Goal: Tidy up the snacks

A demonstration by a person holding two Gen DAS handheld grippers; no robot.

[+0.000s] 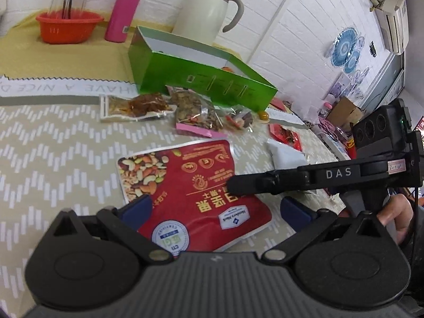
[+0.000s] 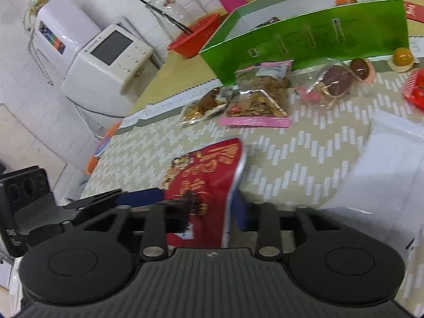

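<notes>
While the red nut pouch (image 1: 190, 193) lies flat on the zigzag tablecloth (image 1: 53, 143), it sits nearest to both tools, at about 12 o'clock from the left gripper (image 1: 214, 206). That claw stands wide, its blue pads (image 1: 137, 208) on either side of the pouch's near end and clear of it, holding nothing. The right gripper (image 2: 201, 206) comes in from 3 o'clock; its jaws are partly drawn in around the pouch's right edge, which looks lifted, though blur hides whether the pads actually press on the foil.

My judgement: the pouch is a light, floppy foil bag with loose nuts inside, slick on its faces and liable to sag or slide if pinched mid-panel. The flat sealed border at an edge or corner looks like the firmest place to take hold.

Farther on, toward 12 o'clock, lie a clear bag with a pink base (image 1: 197, 114) and another clear bag of dried snacks (image 1: 135, 107). Beyond them, the green box (image 1: 190, 79) stands open, a likely home for the snacks.
</notes>
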